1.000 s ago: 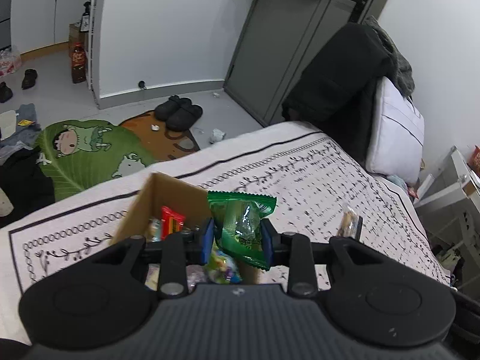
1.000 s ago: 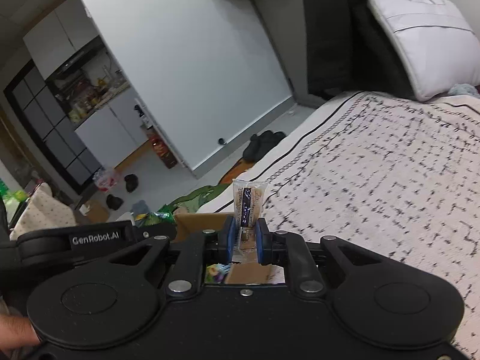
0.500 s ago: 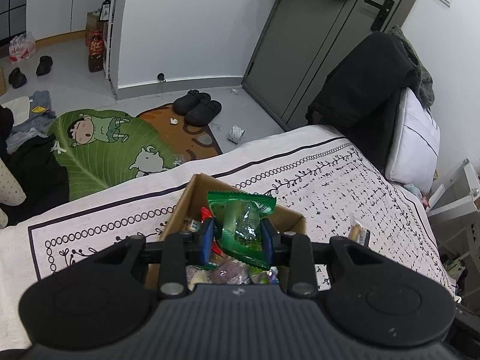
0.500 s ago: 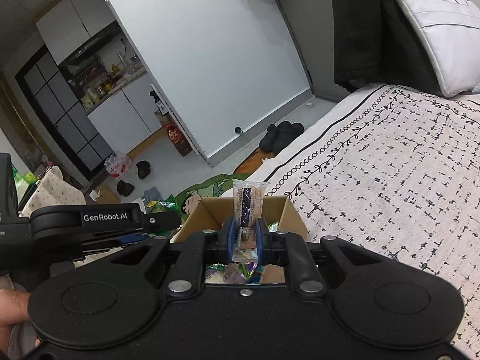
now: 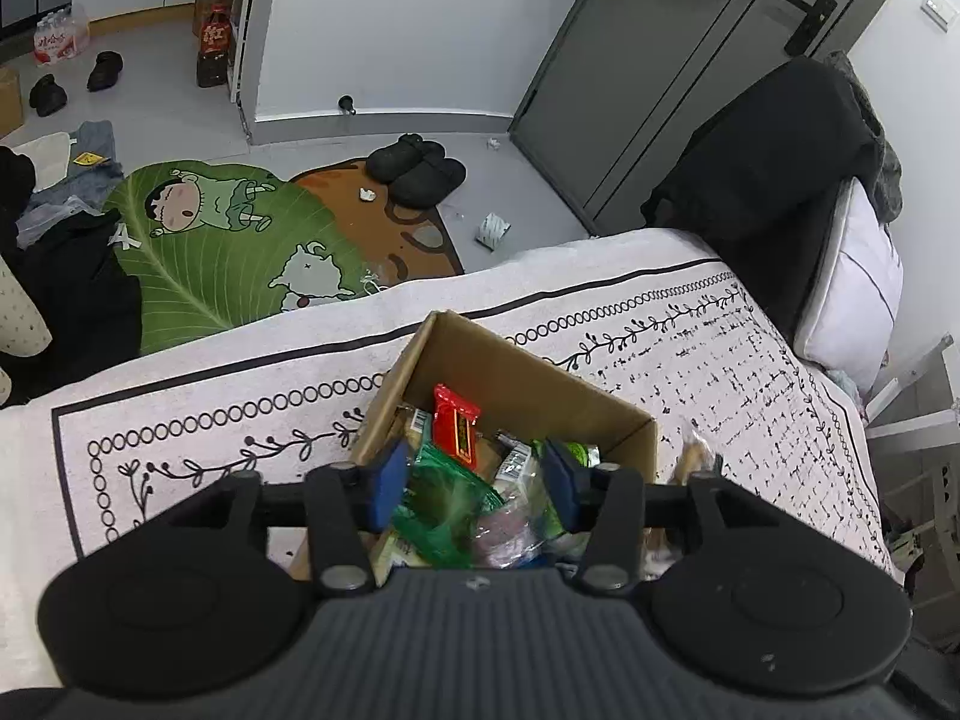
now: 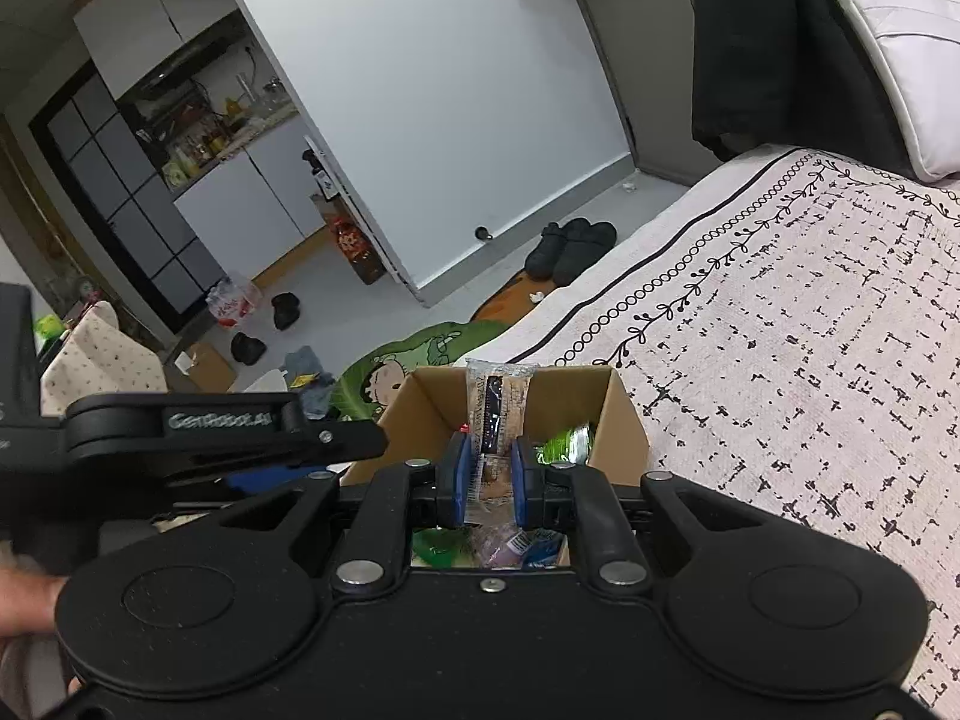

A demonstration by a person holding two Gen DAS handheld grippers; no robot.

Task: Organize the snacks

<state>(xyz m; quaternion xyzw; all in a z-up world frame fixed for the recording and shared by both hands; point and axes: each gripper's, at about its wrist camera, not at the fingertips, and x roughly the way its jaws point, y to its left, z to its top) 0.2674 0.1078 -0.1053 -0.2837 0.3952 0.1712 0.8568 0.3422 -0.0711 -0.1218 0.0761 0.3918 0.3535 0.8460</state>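
Your left tool (image 5: 474, 483) hangs over the box (image 5: 528, 384) on the bed (image 5: 210, 396) with its fingers spread wide, so the green packet (image 5: 444, 507) blurred between them looks released to drop among the snacks already inside. Your right tool (image 6: 489, 480) is clenched on a clear-wrapped bar (image 6: 497, 414), held upright above the same box (image 6: 624, 420), probably so it can go in next once the left one is out of the way
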